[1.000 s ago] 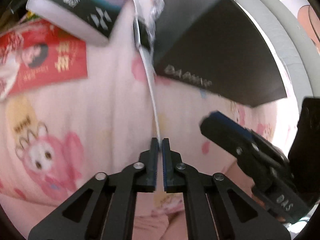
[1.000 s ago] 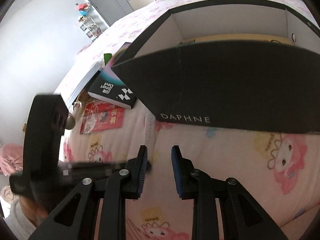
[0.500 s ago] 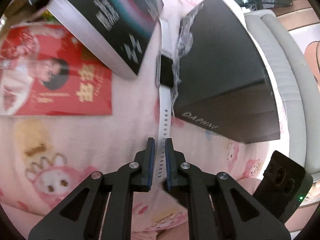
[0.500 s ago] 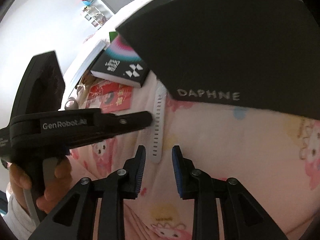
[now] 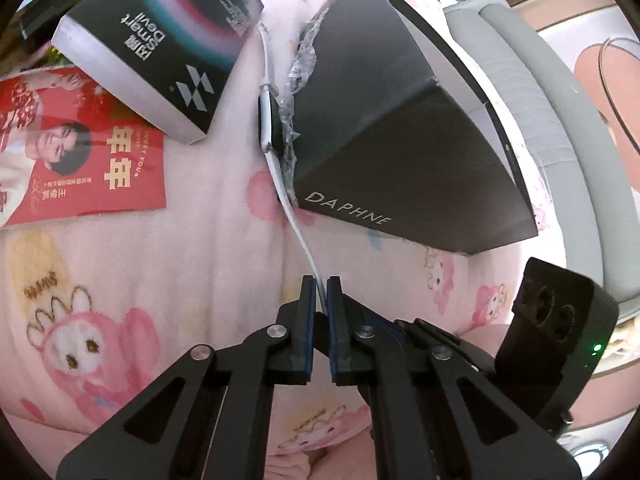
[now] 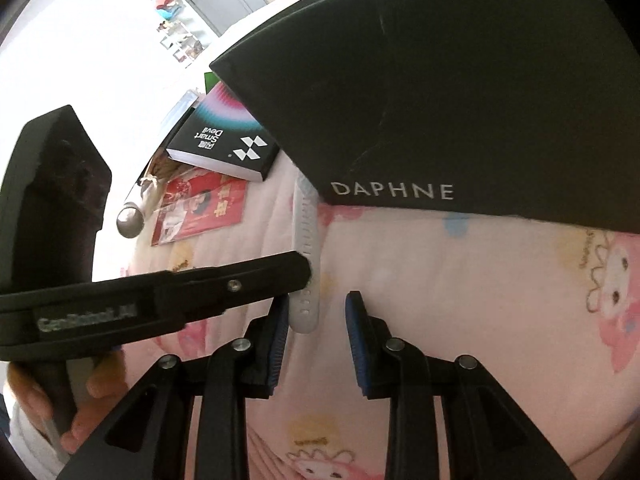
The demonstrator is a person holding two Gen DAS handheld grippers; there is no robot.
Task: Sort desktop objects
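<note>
**Watch strap pinched at its free end**

The left claw [image 5: 319, 292] is pressed together on the thin white strap of a smartwatch [image 5: 267, 124], which lies on its edge on the pink cartoon-print blanket [image 5: 120, 264], wedged between a dark shoebox [image 5: 400, 128] and a smaller black box [image 5: 160, 44]. The right claw [image 6: 316, 320] stands partly spread with the strap's tip between its pads; its jaws are closing and not yet pressing. The strap looks light, soft and floppy, so it should bend and dangle; the watch body is likely the heavier, more breakable part. Holding nearer the body would probably steady it.
</note>
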